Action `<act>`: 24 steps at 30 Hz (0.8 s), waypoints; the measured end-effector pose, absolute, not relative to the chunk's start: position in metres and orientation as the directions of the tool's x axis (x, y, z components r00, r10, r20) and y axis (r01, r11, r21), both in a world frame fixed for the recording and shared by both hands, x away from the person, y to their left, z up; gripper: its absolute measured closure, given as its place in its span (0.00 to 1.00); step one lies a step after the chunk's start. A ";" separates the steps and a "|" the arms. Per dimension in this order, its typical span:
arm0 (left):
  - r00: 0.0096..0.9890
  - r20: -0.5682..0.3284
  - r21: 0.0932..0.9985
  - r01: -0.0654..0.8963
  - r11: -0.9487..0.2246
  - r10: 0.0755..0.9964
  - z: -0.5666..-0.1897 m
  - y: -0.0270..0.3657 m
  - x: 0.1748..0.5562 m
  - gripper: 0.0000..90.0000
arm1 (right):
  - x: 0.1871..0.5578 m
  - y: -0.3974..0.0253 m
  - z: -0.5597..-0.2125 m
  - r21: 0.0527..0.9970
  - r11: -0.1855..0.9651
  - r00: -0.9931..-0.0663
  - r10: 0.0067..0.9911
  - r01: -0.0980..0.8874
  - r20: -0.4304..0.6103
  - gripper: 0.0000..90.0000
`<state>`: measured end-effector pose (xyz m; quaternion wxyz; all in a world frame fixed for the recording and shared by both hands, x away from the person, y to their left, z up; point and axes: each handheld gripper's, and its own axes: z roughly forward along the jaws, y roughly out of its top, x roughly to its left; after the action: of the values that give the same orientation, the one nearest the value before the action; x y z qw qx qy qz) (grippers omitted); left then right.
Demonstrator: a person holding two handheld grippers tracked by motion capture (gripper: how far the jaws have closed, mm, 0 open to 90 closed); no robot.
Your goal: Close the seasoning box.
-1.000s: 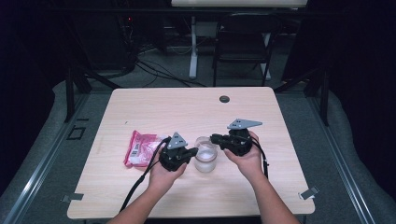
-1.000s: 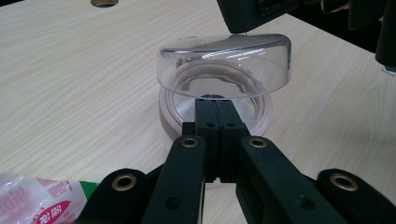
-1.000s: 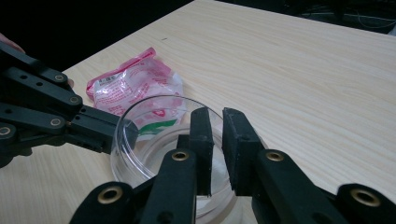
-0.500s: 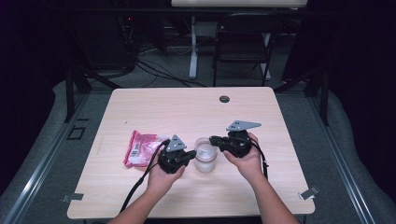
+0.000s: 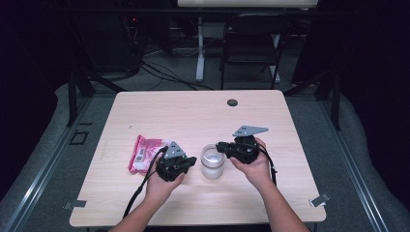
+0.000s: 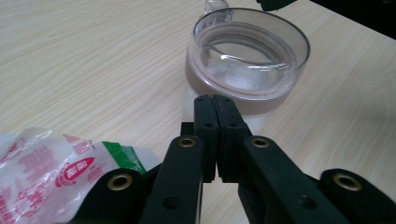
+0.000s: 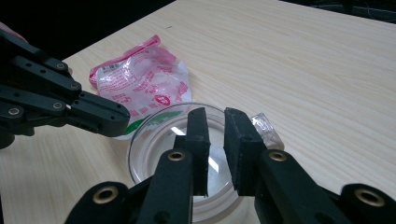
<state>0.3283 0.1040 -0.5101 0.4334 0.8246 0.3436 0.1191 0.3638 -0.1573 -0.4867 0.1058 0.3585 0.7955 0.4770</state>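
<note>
High view first: a pale wood-grain table (image 5: 193,116) with rounded corners carries a short, round, clear plastic cup (image 5: 212,161) near its middle, a little toward the near edge; the cup stands upright between the two grippers, its wall see-through above and frosted, faintly brownish, toward the base; its mouth is a smooth open ring, and nothing solid can be made out inside. Left of it the left gripper (image 5: 189,163), matte black with brass-coloured rivets and a grey three-cornered plate on top, sits low by the table just beside the cup; in the left gripper view its flat black jaws are pressed together with nothing between them, their tips just short of the cup's near wall. Right of the cup the right gripper (image 5: 221,146) hovers at the rim; in the right gripper view its jaws stand slightly parted over the cup's mouth, gripping nothing. A crinkled, glossy plastic packet (image 5: 144,152), pink and white with red print and a green patch, lies flat on the table to the left of the left gripper; a small crumpled scrap of clear film (image 7: 267,130) lies against the cup's far side.
</note>
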 end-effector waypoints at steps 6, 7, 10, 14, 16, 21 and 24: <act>0.722 -0.095 0.803 0.462 -0.376 0.685 -0.507 0.117 0.328 0.86 | 0.363 -0.157 -0.486 0.836 0.292 -0.721 0.673 0.465 0.166 0.85; 0.719 -0.091 0.804 0.461 -0.375 0.689 -0.506 0.119 0.328 0.83 | 0.363 -0.158 -0.486 0.838 0.291 -0.719 0.675 0.462 0.163 0.84; 0.704 -0.103 0.815 0.464 -0.346 0.703 -0.502 0.128 0.328 0.72 | 0.364 -0.160 -0.485 0.839 0.289 -0.722 0.672 0.461 0.165 0.77; 0.681 -0.080 0.827 0.453 -0.333 0.727 -0.498 0.141 0.327 0.61 | 0.365 -0.162 -0.483 0.843 0.277 -0.714 0.680 0.462 0.168 0.66; 0.667 -0.075 0.833 0.450 -0.322 0.741 -0.498 0.149 0.326 0.56 | 0.365 -0.163 -0.482 0.844 0.276 -0.711 0.683 0.461 0.165 0.64; 0.616 -0.068 0.843 0.456 -0.286 0.785 -0.496 0.175 0.324 0.53 | 0.365 -0.170 -0.478 0.851 0.257 -0.690 0.707 0.457 0.157 0.56; 0.591 -0.067 0.848 0.458 -0.265 0.804 -0.494 0.191 0.324 0.53 | 0.366 -0.176 -0.477 0.851 0.247 -0.674 0.722 0.464 0.158 0.55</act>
<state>0.3244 0.1907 -0.4940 0.4473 0.7715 0.4090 0.1935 0.3662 -0.1762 -0.4765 0.1339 0.3811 0.7781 0.4810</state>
